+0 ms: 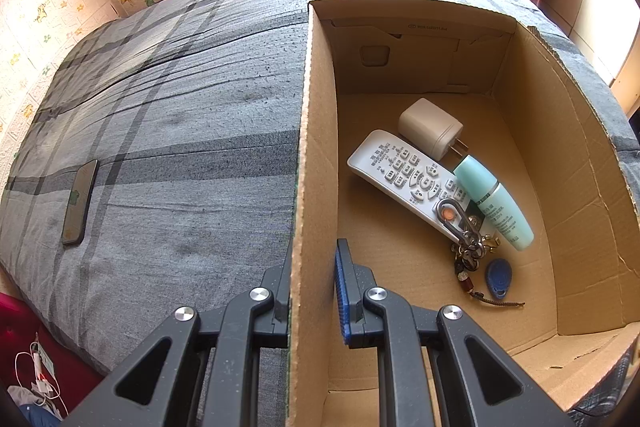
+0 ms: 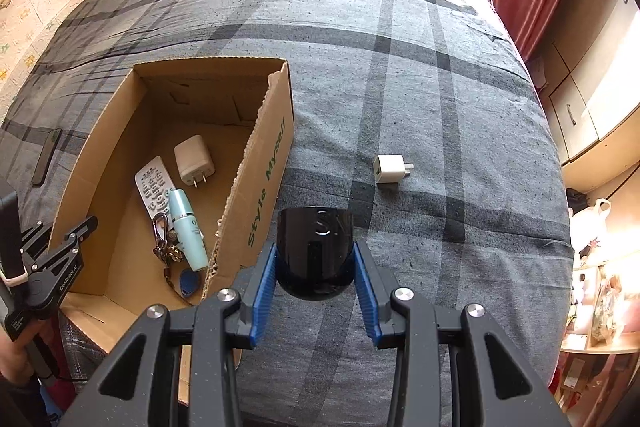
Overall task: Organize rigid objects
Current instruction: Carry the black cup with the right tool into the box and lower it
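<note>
Rigid objects half sorted: cardboard box [image 2: 260,155] on the plaid bedspread [image 2: 400,67], already holding a white remote [image 1: 404,175], a cream charger [image 1: 430,127], a mint bottle [image 1: 496,201] and a bunch of keys with a blue fob [image 1: 498,277].

Right gripper [image 2: 314,267] pinching a glossy black rounded device [image 2: 314,251] between its blue pads, held clear above the bedspread just beside the box's right wall. Left gripper [image 1: 312,291] pressed together on the box's left wall, one finger outside, one inside, steadying it.

Still loose on the cover: a small white plug adapter [image 2: 390,169] well to the right of the box, and a dark phone [image 1: 80,201] lying flat off to its left.

Step in hand, by the look of it: carrying the black device across to the box. Next move calls for swinging left over the torn right rim, high enough not to catch the ragged cardboard, then lowering into the bare floor near the far wall rather than onto the remote or bottle, and spreading the pads only once low. Likely snag: the smooth curved shell slipping in the pinch.
</note>
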{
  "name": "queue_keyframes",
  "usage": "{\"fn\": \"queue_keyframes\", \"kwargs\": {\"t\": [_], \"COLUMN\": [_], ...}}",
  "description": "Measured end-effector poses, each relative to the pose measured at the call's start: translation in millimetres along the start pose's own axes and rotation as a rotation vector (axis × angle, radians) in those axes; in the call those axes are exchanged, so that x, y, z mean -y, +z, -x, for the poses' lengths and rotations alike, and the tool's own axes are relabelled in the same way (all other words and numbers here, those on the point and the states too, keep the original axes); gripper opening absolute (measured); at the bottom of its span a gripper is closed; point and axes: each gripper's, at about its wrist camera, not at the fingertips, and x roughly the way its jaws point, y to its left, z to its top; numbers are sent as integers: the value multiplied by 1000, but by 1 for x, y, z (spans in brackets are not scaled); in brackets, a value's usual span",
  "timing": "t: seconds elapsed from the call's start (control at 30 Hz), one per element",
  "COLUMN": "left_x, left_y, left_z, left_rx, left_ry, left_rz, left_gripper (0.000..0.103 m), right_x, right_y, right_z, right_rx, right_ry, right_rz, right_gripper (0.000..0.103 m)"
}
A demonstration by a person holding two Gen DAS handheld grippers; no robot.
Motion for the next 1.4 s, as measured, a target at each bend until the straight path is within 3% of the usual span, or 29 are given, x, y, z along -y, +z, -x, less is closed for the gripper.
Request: {"fn": "queue_keyframes", "kwargs": {"t": [0.63,1.03,1.4], "left_x": [-1,-3,-4], "left_y": [0,0,-1], "left_z": [-1,-1,0], "left_rx": [0,3,7], "left_ry": [-4,-12,-14], "left_rz": [3,6,10], "left_gripper": [16,16,16], "right_x": [-65,-103,-120], "right_y": [33,48,57], "right_z": [10,-34,-83], "right_rx": [48,-9,-98], "right_ry": [73,94,62], "right_rz": [107,143,166], "right_gripper": [40,40,40]}}
